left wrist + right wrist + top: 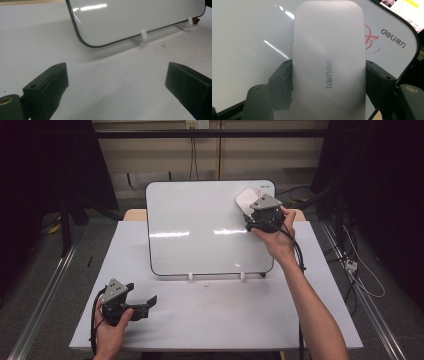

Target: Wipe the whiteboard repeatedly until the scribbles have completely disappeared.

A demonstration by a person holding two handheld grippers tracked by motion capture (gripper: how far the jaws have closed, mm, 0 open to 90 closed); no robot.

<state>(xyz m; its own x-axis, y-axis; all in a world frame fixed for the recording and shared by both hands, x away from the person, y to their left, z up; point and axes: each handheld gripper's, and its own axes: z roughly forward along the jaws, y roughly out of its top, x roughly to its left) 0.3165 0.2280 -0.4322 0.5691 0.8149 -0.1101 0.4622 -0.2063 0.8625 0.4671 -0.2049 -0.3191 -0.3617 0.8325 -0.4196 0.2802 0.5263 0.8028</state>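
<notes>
High view looks fwd and down on table. Left gripper view sits low nr table, facing whiteboard; right gripper view close up on whiteboard, shared w/ both.

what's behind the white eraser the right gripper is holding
The whiteboard lies behind the eraser, with red marker scribble showing at its right edge. How far that scribble runs beneath the eraser is covered.
</notes>
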